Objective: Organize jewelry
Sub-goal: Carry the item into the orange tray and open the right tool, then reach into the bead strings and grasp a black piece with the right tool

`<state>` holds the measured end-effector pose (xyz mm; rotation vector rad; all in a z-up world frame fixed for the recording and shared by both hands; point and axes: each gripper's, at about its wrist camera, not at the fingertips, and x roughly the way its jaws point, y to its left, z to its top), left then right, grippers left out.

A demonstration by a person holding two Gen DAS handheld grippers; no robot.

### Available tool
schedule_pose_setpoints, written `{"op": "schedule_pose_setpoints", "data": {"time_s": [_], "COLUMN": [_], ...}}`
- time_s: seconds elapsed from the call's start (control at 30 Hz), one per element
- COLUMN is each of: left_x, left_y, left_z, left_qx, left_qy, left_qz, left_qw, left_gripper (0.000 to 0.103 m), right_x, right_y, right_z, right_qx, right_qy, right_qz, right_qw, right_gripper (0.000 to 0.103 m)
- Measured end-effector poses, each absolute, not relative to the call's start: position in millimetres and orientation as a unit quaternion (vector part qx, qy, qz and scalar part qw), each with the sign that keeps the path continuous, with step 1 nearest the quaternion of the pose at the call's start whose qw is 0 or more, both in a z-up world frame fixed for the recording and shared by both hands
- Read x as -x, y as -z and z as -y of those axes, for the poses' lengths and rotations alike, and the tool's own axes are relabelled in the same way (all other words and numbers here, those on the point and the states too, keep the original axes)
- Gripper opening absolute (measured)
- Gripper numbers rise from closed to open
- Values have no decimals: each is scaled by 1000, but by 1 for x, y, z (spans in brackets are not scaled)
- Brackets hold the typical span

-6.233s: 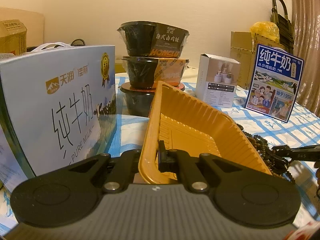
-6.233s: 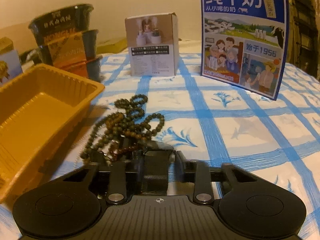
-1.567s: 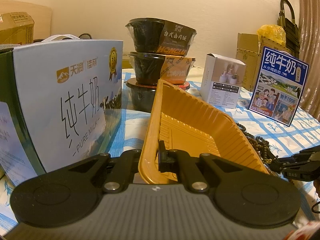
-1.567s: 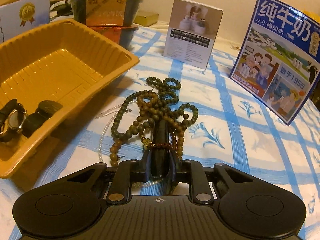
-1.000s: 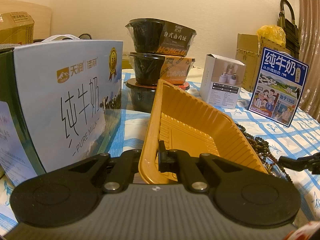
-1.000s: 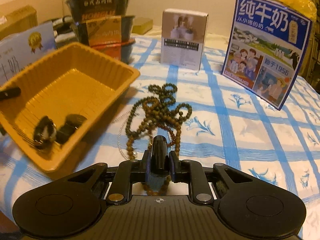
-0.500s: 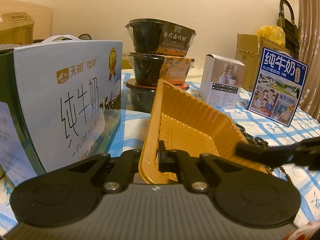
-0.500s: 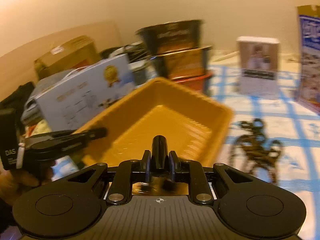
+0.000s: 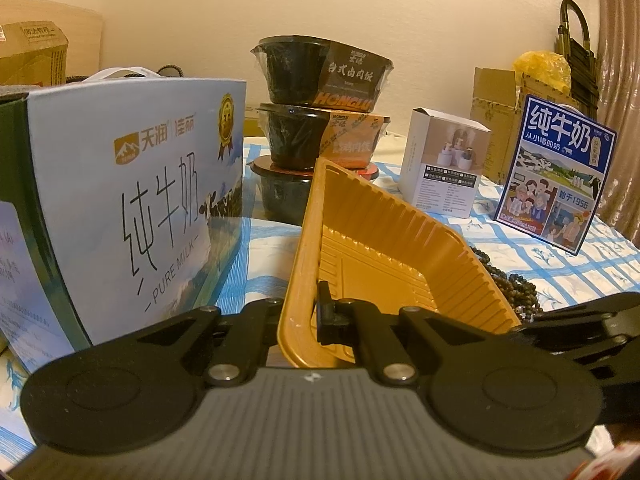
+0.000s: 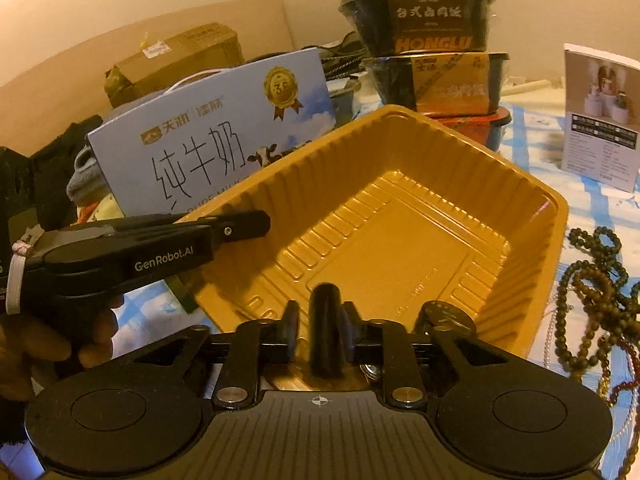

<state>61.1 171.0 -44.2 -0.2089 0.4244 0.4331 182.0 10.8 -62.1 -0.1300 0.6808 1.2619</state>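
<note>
A yellow plastic tray [image 9: 384, 248] [image 10: 400, 216] sits on the blue-checked tablecloth. My left gripper [image 9: 308, 316] is shut on the tray's near rim; it also shows from the side in the right wrist view [image 10: 240, 226]. My right gripper [image 10: 324, 320] is over the tray's near end, shut on a dark cylindrical piece [image 10: 326, 328]. A watch [image 10: 444, 316] lies in the tray, partly hidden behind the right gripper. A pile of brown bead necklaces [image 10: 596, 280] [image 9: 508, 280] lies on the cloth right of the tray.
A light-blue milk carton box [image 9: 120, 200] stands left of the tray. Three stacked black food bowls [image 9: 320, 120] stand behind it. A small white box [image 9: 444, 168] and a blue milk box [image 9: 556, 172] stand at the back right.
My right gripper has swung left from the bead pile to over the tray, carrying the dark piece. The left gripper keeps holding the tray rim.
</note>
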Motion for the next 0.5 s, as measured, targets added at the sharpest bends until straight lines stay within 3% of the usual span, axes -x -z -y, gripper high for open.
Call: {"op": "schedule_pose_setpoints", "data": {"time_s": [0.27, 0.5], "left_x": [-61, -60], "left_y": [44, 44], "left_z": [-170, -170], "left_qx": [102, 104], "left_qy": [-212, -214], "left_qz": [-207, -207], "left_qw": [949, 949], "left_gripper": [5, 4], "right_x": [-210, -263], "right_y": [50, 74], "right_z": [59, 105], "right_qx": [7, -6], "right_qy": [-480, -354], "right_qz": [-300, -360], "right_qw": [824, 863], "right_gripper": [31, 31]}}
